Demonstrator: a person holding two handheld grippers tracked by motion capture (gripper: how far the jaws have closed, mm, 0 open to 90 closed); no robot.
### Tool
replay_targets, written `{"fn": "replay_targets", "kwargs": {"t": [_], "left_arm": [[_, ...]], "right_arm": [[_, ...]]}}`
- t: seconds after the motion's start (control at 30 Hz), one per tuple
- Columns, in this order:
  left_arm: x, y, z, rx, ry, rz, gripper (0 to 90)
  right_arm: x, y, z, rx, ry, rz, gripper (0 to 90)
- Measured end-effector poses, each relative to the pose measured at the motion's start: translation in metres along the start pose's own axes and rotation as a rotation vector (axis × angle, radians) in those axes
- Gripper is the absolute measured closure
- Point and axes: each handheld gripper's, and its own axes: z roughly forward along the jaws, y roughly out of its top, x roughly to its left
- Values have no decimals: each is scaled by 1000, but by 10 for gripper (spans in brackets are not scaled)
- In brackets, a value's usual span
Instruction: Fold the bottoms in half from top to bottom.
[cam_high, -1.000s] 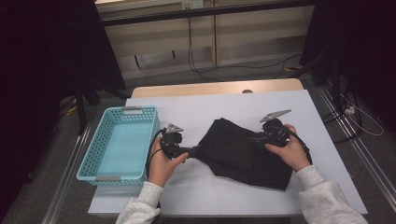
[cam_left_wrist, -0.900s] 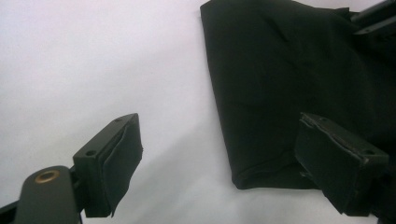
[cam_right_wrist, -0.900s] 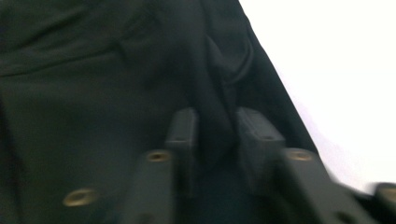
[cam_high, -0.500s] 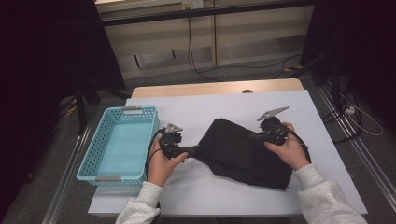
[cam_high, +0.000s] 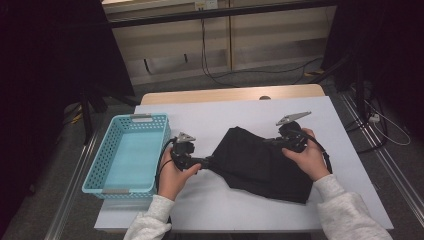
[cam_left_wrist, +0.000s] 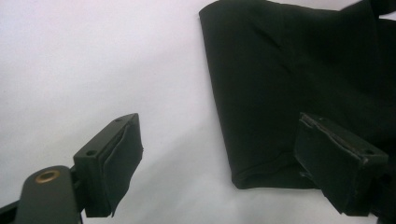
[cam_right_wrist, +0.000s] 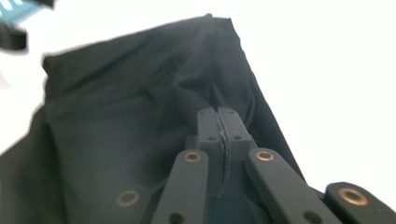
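Black garment pinched at its far edge

Black cloth is spread on the white table, right of the blue basket. Its long axis is laid diagonally, from a narrow end near the left gripper toward the wide near-right corner. The left gripper's jaws are held wide, astride that narrow end. The right gripper has just been closing, and a fold of cloth is seen clamped between its jaws.

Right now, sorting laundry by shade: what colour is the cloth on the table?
Plain black cloth, best seen in the high view.
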Motion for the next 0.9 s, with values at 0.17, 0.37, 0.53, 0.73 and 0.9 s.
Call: {"fn": "replay_targets", "kwargs": {"t": [0.17, 0.37, 0.53, 0.73, 0.9], "left_arm": [[2, -1, 1, 5, 2, -3, 156], [2, -1, -1, 5, 2, -1, 156], [3, -2, -1, -3, 3, -10, 156], [2, -2, 0, 6, -2, -8, 156], [2, -2, 0, 11, -7, -6, 156]], "right_arm": [[-7, 5, 10, 13, -69, 15, 893], [-19, -8, 28, 79, -86, 65, 745], [-14, -7, 19, 47, -36, 71, 594], [-7, -7, 30, 59, -52, 34, 451], [-3, -10, 42, 72, -65, 4, 595]]}}
